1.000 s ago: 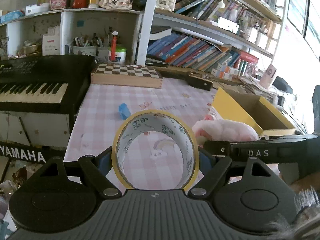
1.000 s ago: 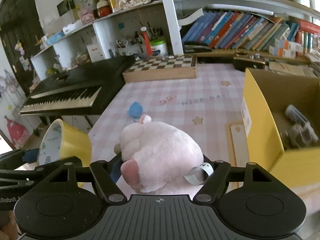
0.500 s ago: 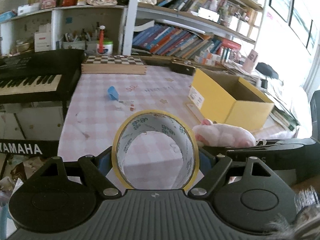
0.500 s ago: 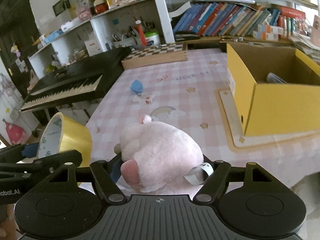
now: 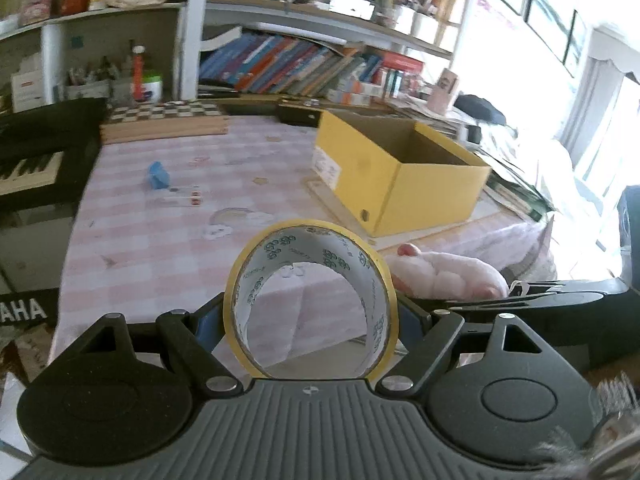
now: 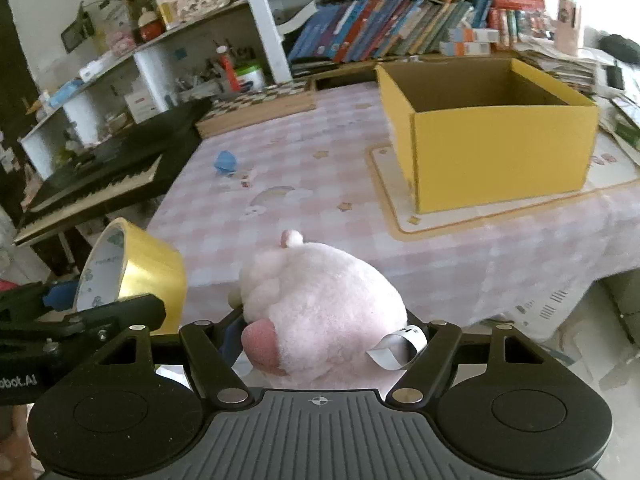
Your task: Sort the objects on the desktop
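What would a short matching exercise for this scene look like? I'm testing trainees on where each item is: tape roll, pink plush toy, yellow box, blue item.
Things:
1. tape roll
2. pink plush toy
3. yellow cardboard box
4. small blue item

Places or states:
A. lying loose on the checked tablecloth, near the keyboard side
B. held in the left gripper
C. standing open on a mat on the table
D. held in the right gripper

Pairs: 1-B, 2-D, 3-C, 4-A

Crowded bookshelves [image 5: 320, 68] back a pink-checked table [image 5: 168, 232]; bright window [image 5: 568, 20] right.
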`<action>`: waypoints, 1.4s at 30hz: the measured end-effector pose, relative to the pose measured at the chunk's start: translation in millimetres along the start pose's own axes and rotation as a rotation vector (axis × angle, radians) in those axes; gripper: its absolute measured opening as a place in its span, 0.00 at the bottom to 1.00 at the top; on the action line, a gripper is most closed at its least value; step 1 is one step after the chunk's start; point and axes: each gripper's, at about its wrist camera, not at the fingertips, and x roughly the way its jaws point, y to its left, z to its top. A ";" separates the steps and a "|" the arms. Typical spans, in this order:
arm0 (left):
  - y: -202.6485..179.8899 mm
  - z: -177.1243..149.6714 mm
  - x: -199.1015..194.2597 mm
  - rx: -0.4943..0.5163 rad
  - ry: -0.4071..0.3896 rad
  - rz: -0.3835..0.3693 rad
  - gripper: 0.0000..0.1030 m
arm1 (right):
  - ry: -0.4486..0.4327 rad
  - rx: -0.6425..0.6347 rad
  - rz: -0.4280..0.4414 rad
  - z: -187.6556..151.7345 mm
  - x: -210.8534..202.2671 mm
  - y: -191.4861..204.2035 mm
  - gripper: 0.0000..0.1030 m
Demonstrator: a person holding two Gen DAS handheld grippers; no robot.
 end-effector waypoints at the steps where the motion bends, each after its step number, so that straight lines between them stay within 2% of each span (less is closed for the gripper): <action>1: -3.1 -0.1 2.4 0.007 0.005 -0.013 0.79 | -0.001 0.008 -0.009 -1.8 -2.2 -2.9 0.72; 12: -38.3 5.4 23.9 0.099 0.038 -0.125 0.79 | -0.024 0.108 -0.102 -14.5 -21.2 -37.4 0.72; 21: -67.0 16.1 43.8 0.142 0.046 -0.178 0.79 | -0.031 0.149 -0.144 -10.9 -30.1 -68.5 0.72; 36: -119.9 43.8 89.9 0.161 0.045 -0.218 0.79 | -0.029 0.150 -0.170 19.7 -29.6 -127.7 0.72; 42: -138.9 57.6 100.9 0.182 0.006 -0.210 0.79 | -0.044 0.144 -0.164 36.1 -26.7 -152.1 0.72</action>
